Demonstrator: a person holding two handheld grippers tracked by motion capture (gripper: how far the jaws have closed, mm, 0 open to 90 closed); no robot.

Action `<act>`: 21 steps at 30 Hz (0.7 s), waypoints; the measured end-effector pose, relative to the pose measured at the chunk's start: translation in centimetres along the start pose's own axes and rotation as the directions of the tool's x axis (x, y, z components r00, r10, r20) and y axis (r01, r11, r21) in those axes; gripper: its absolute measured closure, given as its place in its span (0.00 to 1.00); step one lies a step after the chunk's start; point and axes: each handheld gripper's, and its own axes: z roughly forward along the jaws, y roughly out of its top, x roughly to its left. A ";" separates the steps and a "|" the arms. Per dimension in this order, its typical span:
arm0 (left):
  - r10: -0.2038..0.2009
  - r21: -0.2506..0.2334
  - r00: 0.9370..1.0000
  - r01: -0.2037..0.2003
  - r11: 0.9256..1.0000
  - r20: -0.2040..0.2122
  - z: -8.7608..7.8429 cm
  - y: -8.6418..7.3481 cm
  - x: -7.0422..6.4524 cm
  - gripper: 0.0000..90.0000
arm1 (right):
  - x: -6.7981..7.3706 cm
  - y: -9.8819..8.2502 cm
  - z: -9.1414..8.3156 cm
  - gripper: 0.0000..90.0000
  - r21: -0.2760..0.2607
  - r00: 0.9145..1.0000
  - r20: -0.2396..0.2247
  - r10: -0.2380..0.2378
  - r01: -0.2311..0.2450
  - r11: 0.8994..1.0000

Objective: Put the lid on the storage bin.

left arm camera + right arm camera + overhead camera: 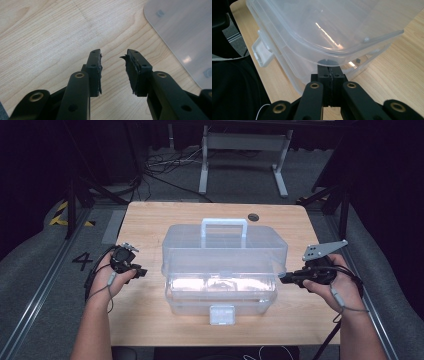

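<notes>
Closed right gripper [329,75] touches clear plastic box [220,265]; left gripper [113,72] half-open, empty.

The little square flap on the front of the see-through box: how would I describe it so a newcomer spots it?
Start at the wooden table, then the clear plastic box in its middle. On the box's near wall, low and centred, hangs the latch flap: small, square and ribbed, unlike the tall handle on top.

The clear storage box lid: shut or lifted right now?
Lifted. The lid is raised off the box base, with a gap at the front; the shut right gripper touches its rim.
</notes>
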 end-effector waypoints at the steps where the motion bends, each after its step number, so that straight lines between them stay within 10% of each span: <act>1: -0.001 0.000 1.000 0.001 1.000 0.001 0.0 0.0 0.0 0.73 | 0.0 0.0 0.0 1.00 0.002 1.000 -0.001 -0.001 0.001 1.000; 21: 0.024 0.015 0.998 -0.025 1.000 0.065 0.4 -0.2 0.0 0.71 | 0.0 -0.2 0.5 1.00 0.080 0.999 -0.030 -0.027 0.029 0.996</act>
